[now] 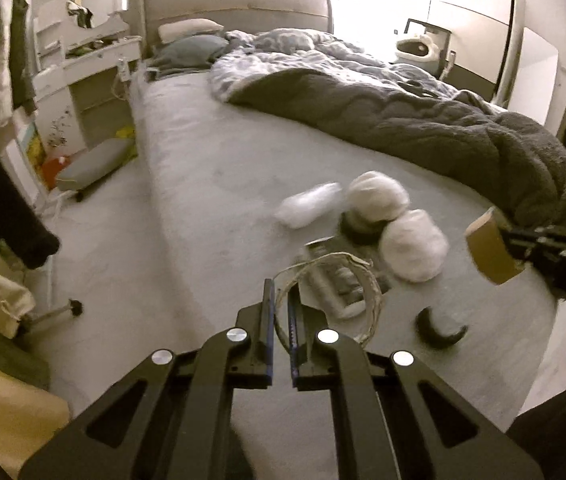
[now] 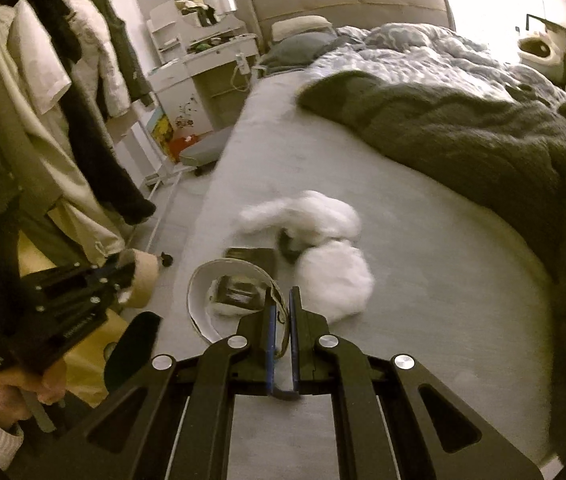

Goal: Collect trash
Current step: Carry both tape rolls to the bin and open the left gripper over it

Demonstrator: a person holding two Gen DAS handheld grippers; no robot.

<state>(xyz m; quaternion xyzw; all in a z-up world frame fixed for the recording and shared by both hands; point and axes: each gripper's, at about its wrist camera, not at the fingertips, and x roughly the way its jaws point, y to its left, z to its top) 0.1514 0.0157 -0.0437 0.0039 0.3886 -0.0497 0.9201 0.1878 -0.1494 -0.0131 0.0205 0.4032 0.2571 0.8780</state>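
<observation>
left fingers [image 1: 269,320], right fingers [image 2: 271,332] narrowed, perhaps gripping

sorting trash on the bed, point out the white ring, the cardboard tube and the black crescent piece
white ring [image 2: 197,300]: right wrist view, left inner wall
cardboard tube [image 1: 489,248]: left wrist view, middle of its side
black crescent piece [image 1: 439,332]: left wrist view, middle of curve

The left gripper [image 1: 281,307], fingers narrowly apart around a white paper ring [image 1: 367,292], hovers above the bed [image 1: 211,160] near crumpled tissues [image 1: 413,246], while the right gripper [image 1: 523,246] clamps a cardboard tube [image 1: 489,250].
</observation>
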